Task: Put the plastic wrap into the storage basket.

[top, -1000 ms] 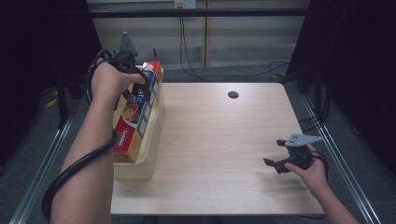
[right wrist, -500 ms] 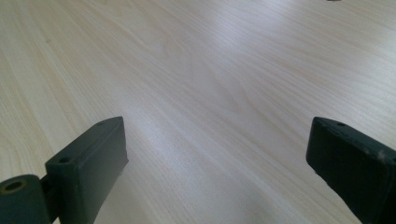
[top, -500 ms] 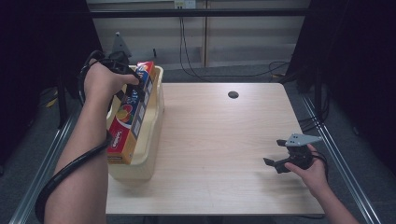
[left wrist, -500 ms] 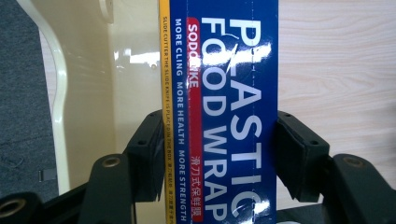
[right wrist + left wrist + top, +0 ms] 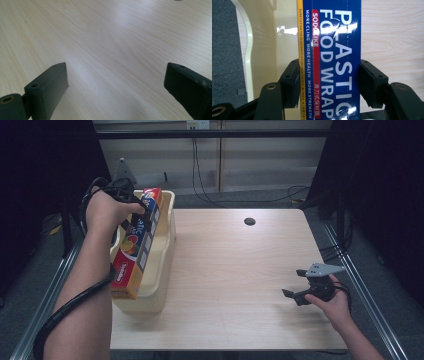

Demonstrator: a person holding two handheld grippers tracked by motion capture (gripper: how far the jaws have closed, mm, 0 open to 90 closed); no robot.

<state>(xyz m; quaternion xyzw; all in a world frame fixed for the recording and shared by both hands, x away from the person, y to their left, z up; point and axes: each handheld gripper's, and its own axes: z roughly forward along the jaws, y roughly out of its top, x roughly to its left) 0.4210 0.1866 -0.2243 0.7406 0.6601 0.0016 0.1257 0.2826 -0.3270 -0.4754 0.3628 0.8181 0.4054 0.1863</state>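
A long box of plastic food wrap (image 5: 136,245), blue and red with a fruit picture, lies lengthwise over a cream plastic basket (image 5: 165,250) at the table's left edge. My left gripper (image 5: 134,207) is shut on the box's far end; in the left gripper view both black pads (image 5: 368,77) press on the box (image 5: 332,60) from either side, with the basket's wall (image 5: 249,50) beyond. My right gripper (image 5: 294,285) rests low over the table's right side, its jaws wide apart with nothing between them, bare wood (image 5: 112,50) ahead of it.
The pale wooden table (image 5: 235,270) has a dark round hole (image 5: 249,221) near its far edge. Metal rails run along both sides of the table. Cables hang behind the far edge, in front of a pale cabinet.
My left hand has carried the box and basket end slightly left and lower, so the box now lies deeper in the basket. The right hand has not moved.
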